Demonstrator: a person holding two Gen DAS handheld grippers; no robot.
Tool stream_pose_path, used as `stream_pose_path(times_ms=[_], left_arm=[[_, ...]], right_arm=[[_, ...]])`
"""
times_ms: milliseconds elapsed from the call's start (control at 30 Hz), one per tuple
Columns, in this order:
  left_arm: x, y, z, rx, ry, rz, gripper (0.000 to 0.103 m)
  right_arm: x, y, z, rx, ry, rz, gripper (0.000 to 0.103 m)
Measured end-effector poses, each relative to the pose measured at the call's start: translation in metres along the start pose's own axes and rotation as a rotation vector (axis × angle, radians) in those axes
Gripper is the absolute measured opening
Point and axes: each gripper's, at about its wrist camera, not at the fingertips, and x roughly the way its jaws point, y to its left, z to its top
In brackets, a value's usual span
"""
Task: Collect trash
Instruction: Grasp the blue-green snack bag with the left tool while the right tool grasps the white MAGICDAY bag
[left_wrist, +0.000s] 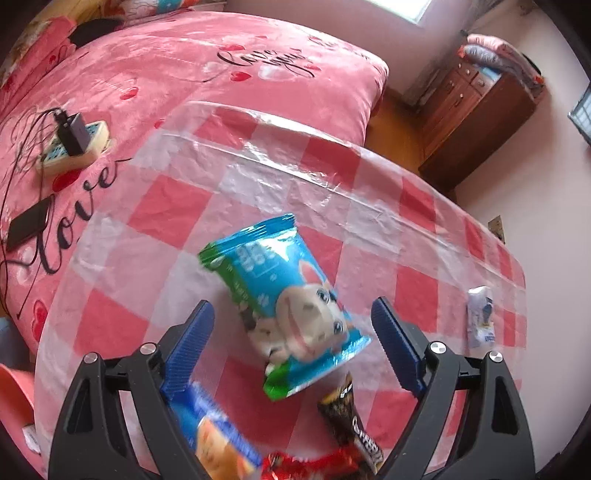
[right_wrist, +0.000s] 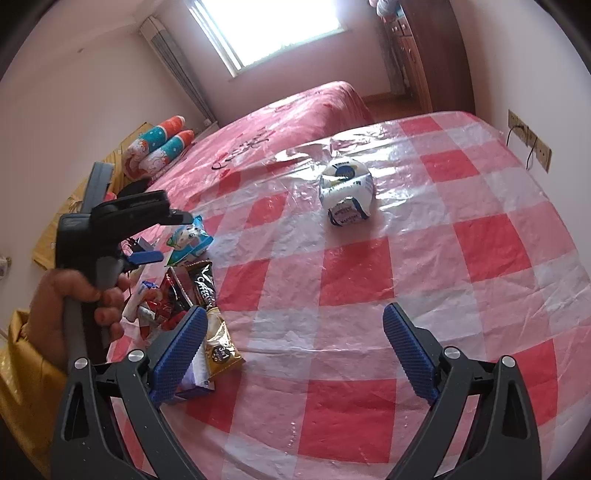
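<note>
A blue snack packet with a cartoon cow (left_wrist: 286, 304) lies on the red-and-white checked plastic cloth (left_wrist: 177, 206). My left gripper (left_wrist: 293, 325) is open, its blue fingers on either side of the packet. Near it lie a dark coffee sachet (left_wrist: 349, 421), a blue-and-orange wrapper (left_wrist: 218, 439) and a red wrapper (left_wrist: 306, 465). In the right wrist view my right gripper (right_wrist: 295, 332) is open and empty above the cloth (right_wrist: 369, 277). A crumpled white-and-blue wrapper (right_wrist: 347, 192) lies farther off. The wrapper pile (right_wrist: 184, 291) and the cow packet (right_wrist: 188, 240) are at its left, beside the left gripper (right_wrist: 147, 256).
A pink bed (left_wrist: 166, 74) lies beyond the cloth, with a power strip and charger (left_wrist: 74, 144) and a black phone (left_wrist: 27, 225) on it. A small white packet (left_wrist: 480, 317) lies near the cloth's right edge. A wooden cabinet (left_wrist: 476, 110) stands by the wall.
</note>
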Motion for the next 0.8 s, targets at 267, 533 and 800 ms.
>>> stream_pose_path(times_ms=[267, 533, 800], left_arm=[[0.027, 0.002, 0.015, 0.020, 0.056, 0.047, 0.074], [0.026, 0.004, 0.014, 0.080, 0.031, 0.046, 0.061], [0.022, 0.009, 0.009, 0.095, -0.010, 0.010, 0.053]], right_arm=[[0.010, -0.013, 0.028, 0.020, 0.062, 0.019, 0.095], [0.047, -0.025, 0.067, -0.016, 0.073, -0.029, 0.095], [0.085, -0.009, 0.091, -0.160, 0.048, -0.166, 0.087]])
